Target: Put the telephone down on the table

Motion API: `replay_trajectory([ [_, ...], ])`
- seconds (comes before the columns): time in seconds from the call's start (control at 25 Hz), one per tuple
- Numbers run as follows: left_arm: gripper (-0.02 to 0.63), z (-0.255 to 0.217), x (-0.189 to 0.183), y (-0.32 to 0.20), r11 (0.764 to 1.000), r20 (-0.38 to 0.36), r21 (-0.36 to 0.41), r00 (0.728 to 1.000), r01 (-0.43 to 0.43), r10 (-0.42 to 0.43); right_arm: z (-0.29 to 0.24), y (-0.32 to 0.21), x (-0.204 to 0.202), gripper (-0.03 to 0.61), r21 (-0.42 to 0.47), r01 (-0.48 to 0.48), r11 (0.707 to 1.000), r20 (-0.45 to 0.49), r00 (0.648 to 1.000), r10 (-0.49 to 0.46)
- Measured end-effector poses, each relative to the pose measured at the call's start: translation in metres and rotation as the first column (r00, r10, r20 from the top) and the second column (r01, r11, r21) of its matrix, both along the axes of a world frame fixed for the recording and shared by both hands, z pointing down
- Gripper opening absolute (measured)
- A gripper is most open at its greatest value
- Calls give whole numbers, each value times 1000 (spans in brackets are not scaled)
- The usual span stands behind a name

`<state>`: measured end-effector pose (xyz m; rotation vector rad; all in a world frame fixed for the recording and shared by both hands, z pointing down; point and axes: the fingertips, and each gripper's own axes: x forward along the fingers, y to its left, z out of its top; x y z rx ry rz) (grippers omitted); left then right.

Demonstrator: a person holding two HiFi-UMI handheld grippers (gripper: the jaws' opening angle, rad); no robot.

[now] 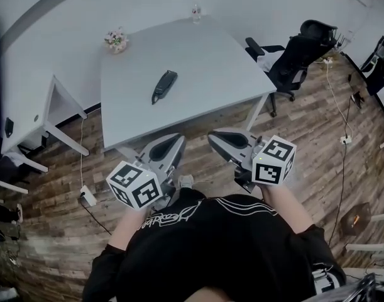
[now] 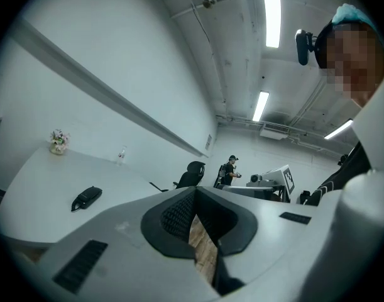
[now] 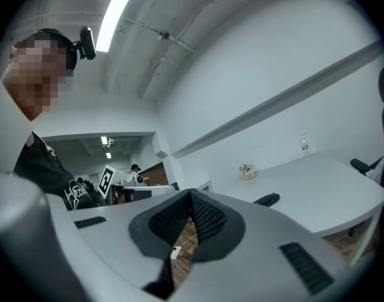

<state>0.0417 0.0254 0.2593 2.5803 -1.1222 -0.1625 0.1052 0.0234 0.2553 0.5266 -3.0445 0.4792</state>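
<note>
The black telephone (image 1: 164, 86) lies flat on the pale grey table (image 1: 210, 74), near its middle. It also shows in the left gripper view as a small dark telephone (image 2: 86, 198) and in the right gripper view as a distant telephone (image 3: 266, 199). My left gripper (image 1: 178, 138) hangs off the table's near edge, close to my body, jaws shut with nothing between them. My right gripper (image 1: 213, 134) sits beside it, tips facing the left one, shut and empty too. Both pairs of jaws meet at the tips in the left gripper (image 2: 195, 191) and right gripper (image 3: 190, 194) views.
A small pot of flowers (image 1: 116, 40) and a clear bottle (image 1: 196, 12) stand at the table's far side. A black office chair (image 1: 298, 52) is at the right, a white desk (image 1: 28, 106) at the left. A power strip (image 1: 87, 197) lies on the wood floor.
</note>
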Motion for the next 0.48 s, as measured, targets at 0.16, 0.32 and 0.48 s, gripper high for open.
replay_trajectory([
  [0.16,6,-4,-9,6,1000,1,7,1000,19,-19,-8,7,-6,38,31,13,999,-14,1000,-12],
  [0.32,6,-7,-20,9,999,-6,19,999,45,-45,-8,11,-14,38,40,15,999,-21,1000,-14],
  [0.48,6,-2,-29,9,999,6,15,999,50,-50,-2,14,-23,38,24,8,1000,-25,1000,-7],
])
